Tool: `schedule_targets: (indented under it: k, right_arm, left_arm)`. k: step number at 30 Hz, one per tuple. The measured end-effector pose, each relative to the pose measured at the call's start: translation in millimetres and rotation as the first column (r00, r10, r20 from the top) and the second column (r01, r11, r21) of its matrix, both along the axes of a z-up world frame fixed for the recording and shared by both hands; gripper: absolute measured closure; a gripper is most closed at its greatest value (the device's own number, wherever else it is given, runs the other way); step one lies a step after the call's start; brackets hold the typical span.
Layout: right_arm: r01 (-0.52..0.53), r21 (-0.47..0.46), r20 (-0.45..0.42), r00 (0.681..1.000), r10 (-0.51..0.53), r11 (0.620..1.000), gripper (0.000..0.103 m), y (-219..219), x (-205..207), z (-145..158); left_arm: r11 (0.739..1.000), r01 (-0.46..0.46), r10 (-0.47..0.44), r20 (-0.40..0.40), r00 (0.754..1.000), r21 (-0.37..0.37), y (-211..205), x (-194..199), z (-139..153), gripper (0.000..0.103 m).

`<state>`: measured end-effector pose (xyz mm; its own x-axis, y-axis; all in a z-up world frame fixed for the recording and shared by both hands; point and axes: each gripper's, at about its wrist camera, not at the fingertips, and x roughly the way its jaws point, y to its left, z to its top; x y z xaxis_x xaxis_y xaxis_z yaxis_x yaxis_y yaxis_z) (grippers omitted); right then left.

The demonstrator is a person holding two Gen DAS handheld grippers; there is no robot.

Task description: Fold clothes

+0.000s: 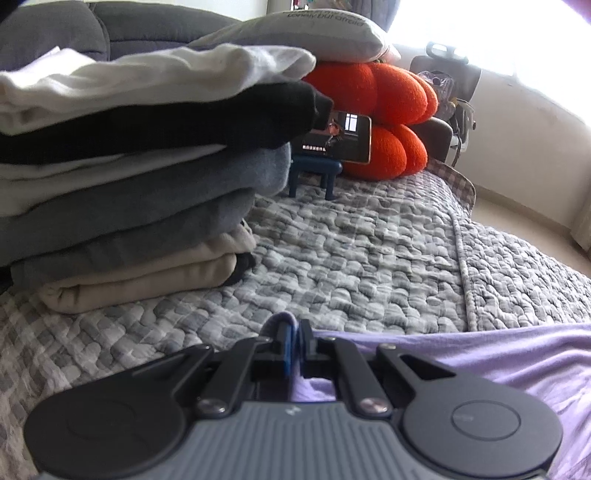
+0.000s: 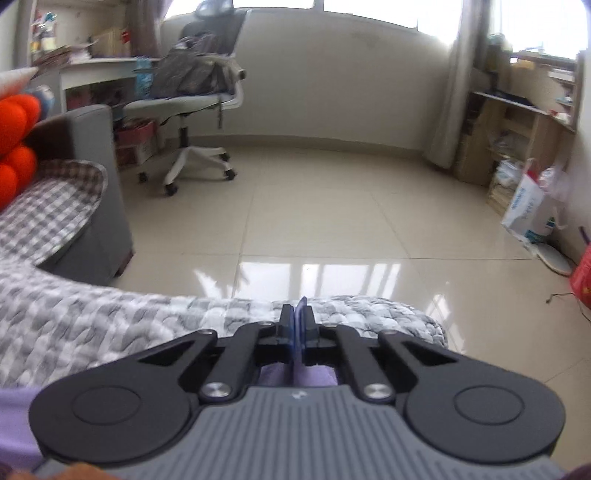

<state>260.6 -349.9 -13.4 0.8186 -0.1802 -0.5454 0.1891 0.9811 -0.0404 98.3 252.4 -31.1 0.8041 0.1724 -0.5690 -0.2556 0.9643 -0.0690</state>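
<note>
A lavender garment point(image 1: 498, 354) lies on the grey checked quilt point(image 1: 351, 251), spreading to the lower right in the left wrist view. My left gripper point(image 1: 293, 328) is shut on one edge of it, and a fold of the cloth wraps around the fingertips. In the right wrist view my right gripper point(image 2: 299, 317) is shut near the quilt's front edge point(image 2: 332, 310). The same lavender garment point(image 2: 317, 376) shows right under and behind its blue pads. A pile of folded clothes point(image 1: 129, 184) in white, black, grey-blue and beige stands at the left.
Behind the pile are a phone point(image 1: 340, 136) on a small blue stand point(image 1: 317, 170), orange cushions point(image 1: 376, 92) and a grey pillow point(image 1: 314, 33). Past the quilt's edge lie a tiled floor point(image 2: 332, 221), an office chair point(image 2: 199, 96) and a white bag point(image 2: 532, 210) by wooden shelves.
</note>
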Motion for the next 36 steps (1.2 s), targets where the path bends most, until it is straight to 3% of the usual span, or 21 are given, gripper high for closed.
schedule_targets:
  k: [3,10,12,14,16,19,22,24,26,29,33,34,36]
  right_arm:
    - [0.047,0.018,0.026,0.999,-0.048,0.999,0.1,-0.1,4.8,-1.0]
    - [0.064,-0.052,-0.038,0.997,-0.066,0.997,0.099,13.1,14.0,-9.6]
    - [0.042,-0.064,-0.062,0.997,-0.046,0.997,0.095,18.2,13.4,-9.1]
    - [0.037,-0.096,-0.074,0.996,-0.044,0.995,0.081,19.3,12.4,-9.3]
    - [0.071,-0.118,-0.054,0.995,-0.078,0.991,0.057,14.8,5.6,-5.4]
    - [0.083,-0.087,-0.026,0.996,-0.086,0.993,0.052,7.1,-10.4,2.4]
    - [0.017,-0.122,-0.031,0.999,-0.021,0.992,0.052,15.7,-30.9,5.5]
    - [-0.024,-0.154,-0.018,1.0,0.022,0.988,0.052,23.9,-46.0,9.7]
    - [-0.044,-0.116,0.014,0.999,0.045,0.992,0.051,25.0,-60.6,18.4]
    - [-0.122,-0.046,0.052,0.991,0.124,0.991,0.051,31.3,-79.8,28.8]
    - [-0.346,0.046,-0.088,0.933,0.349,0.937,0.051,58.7,-86.0,14.7]
    - [-0.373,0.04,-0.142,0.916,0.375,0.927,0.052,65.5,-84.3,6.8]
    - [-0.385,-0.022,-0.134,0.916,0.379,0.923,0.048,67.6,-88.7,1.8]
  left_arm:
    - [1.0,-0.002,0.002,-0.002,1.0,0.0,1.0,-0.1,-0.9,0.099]
    - [1.0,-0.009,0.009,-0.006,1.0,-0.023,4.4,-1.1,-3.4,0.099]
    - [0.999,0.0,0.0,-0.013,1.0,-0.037,6.1,-1.2,-3.7,0.099]
    - [0.999,0.008,-0.009,-0.02,1.0,-0.052,7.7,-1.3,-3.9,0.099]
    - [0.998,0.011,-0.013,-0.026,1.0,-0.062,9.5,-1.9,-4.2,0.098]
    - [0.996,-0.01,0.008,-0.019,1.0,-0.09,14.5,-9.1,0.8,0.095]
    - [0.996,-0.02,0.023,0.026,0.999,-0.082,17.7,-25.4,14.7,0.094]
    - [0.997,-0.016,0.02,0.055,0.998,-0.071,18.8,-37.8,23.6,0.086]
    - [0.995,-0.003,0.009,0.063,0.998,-0.097,20.5,-47.4,27.0,0.068]
    - [0.992,0.028,-0.021,0.058,0.998,-0.125,15.9,-55.6,26.3,0.068]
    - [0.992,0.055,-0.05,0.046,0.998,-0.114,5.7,-63.2,26.7,0.068]
    - [0.991,0.059,-0.054,0.041,0.998,-0.116,4.6,-65.6,25.9,0.068]
    - [0.991,0.066,-0.063,0.029,0.998,-0.118,2.9,-70.3,23.9,0.068]
